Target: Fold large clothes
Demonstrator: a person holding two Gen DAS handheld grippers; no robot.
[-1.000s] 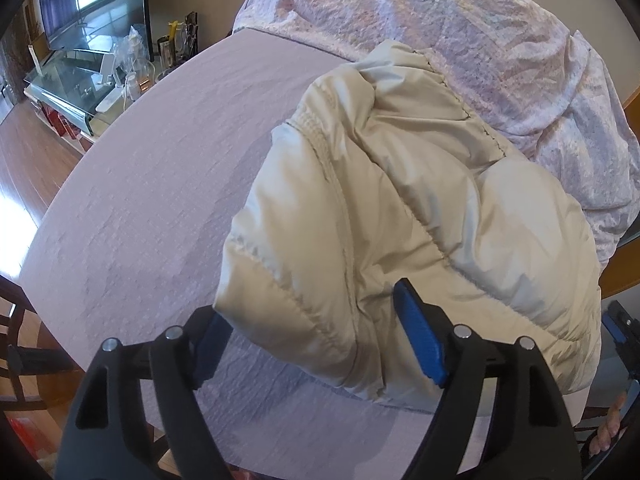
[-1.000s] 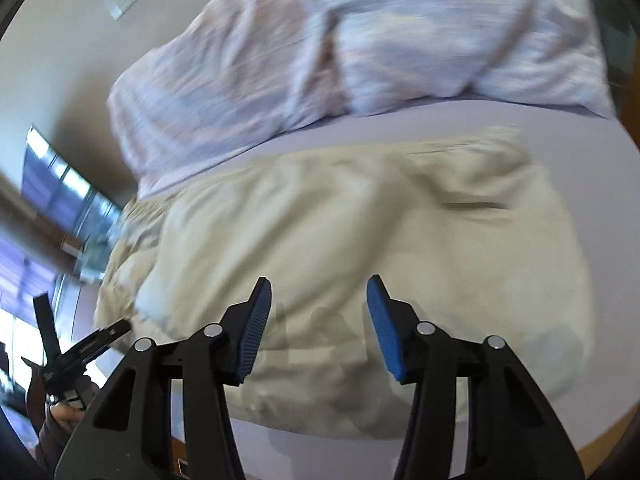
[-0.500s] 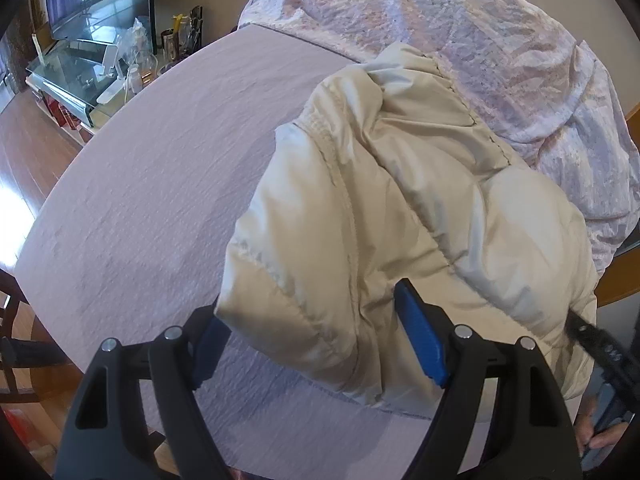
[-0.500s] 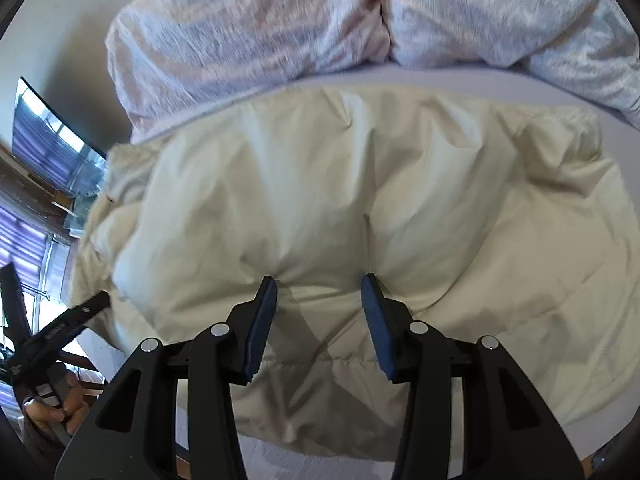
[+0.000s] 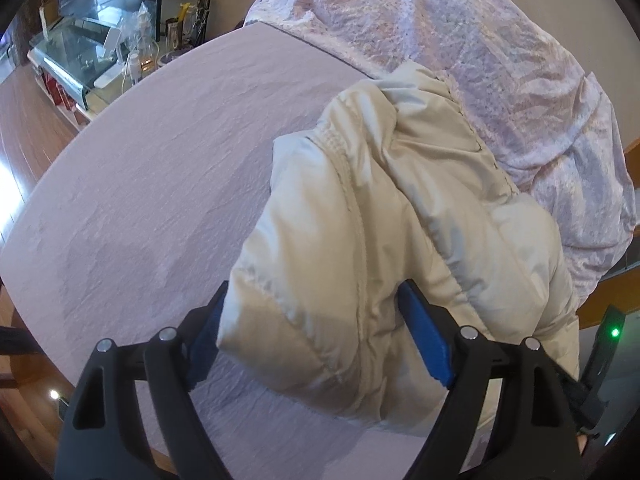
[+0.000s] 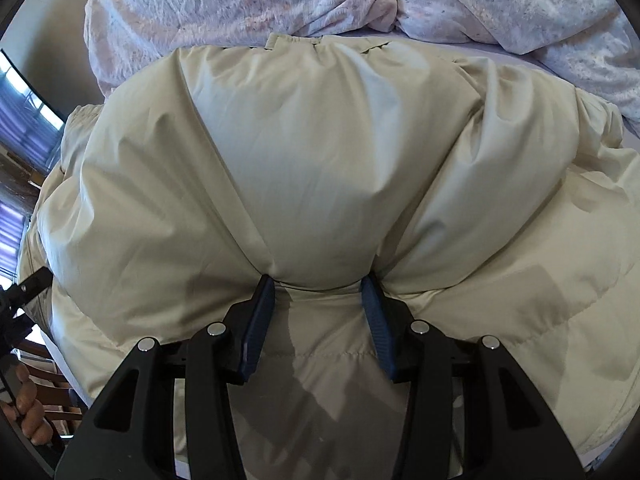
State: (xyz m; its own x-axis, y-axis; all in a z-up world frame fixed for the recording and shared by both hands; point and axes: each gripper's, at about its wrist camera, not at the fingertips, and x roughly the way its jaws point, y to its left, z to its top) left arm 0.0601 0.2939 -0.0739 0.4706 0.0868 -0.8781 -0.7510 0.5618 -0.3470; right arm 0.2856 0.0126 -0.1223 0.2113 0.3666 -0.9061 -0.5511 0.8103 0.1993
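Jacket (image 6: 320, 152) looks roughly halfway folded, bunched on the bed (image 5: 160, 184); both the left gripper (image 5: 316, 344) and right gripper (image 6: 320, 300) are pinching puffy fabric, flattening's left.

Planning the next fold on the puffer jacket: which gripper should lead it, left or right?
Left, probably. The left gripper straddles a free end of the cream jacket, with bare sheet beside it. The right gripper presses mid-panel, better suited to anchoring.
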